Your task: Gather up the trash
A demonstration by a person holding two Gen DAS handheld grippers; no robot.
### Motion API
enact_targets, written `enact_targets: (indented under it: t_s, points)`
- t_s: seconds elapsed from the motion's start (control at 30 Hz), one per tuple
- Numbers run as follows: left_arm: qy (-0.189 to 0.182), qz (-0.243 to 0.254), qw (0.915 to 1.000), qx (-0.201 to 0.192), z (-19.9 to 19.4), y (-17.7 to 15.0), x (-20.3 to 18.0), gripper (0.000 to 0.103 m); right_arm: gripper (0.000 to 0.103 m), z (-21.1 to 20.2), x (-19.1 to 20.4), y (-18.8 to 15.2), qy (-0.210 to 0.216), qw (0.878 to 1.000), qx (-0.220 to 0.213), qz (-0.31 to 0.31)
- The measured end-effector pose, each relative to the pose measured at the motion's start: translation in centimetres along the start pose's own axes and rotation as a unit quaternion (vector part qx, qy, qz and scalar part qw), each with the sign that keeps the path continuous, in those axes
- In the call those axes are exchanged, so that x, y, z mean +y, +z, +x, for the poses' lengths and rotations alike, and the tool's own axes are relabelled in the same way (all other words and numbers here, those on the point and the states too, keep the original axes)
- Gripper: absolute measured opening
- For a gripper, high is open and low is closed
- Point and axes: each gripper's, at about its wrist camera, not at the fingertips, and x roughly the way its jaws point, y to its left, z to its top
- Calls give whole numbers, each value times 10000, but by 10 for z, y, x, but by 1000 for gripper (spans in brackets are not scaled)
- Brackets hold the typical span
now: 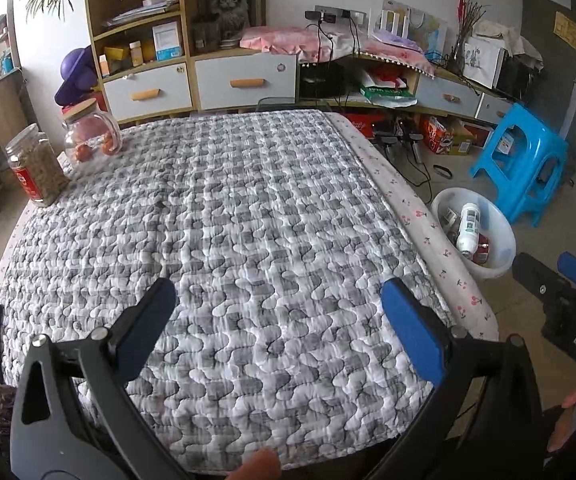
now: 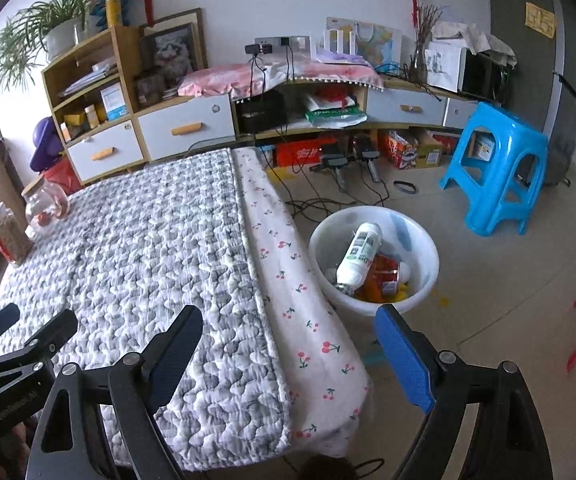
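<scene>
A white round bin (image 2: 420,236) stands on the floor right of the table; it holds a white bottle (image 2: 362,254), a red can or packet (image 2: 386,276) and other scraps. It also shows in the left wrist view (image 1: 500,232). My left gripper (image 1: 277,312) is open and empty above the near part of the quilted table (image 1: 247,208). My right gripper (image 2: 288,344) is open and empty over the table's right edge, near the bin. The right gripper also shows in the left wrist view (image 1: 560,280).
Two jars stand at the table's far left: a glass jar with a wooden lid (image 1: 91,134) and a tall jar with a red label (image 1: 35,170). A blue plastic stool (image 2: 496,168) stands beyond the bin. Cables (image 2: 328,184) and boxes lie by the cabinets.
</scene>
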Motion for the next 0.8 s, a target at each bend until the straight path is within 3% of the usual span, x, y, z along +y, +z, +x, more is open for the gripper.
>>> enact_targets:
  t_s: [0.8]
  points:
    - [-115,15,9999,104,-1,-3,-6,102,89,0,4,-4,3,10000,26,-15]
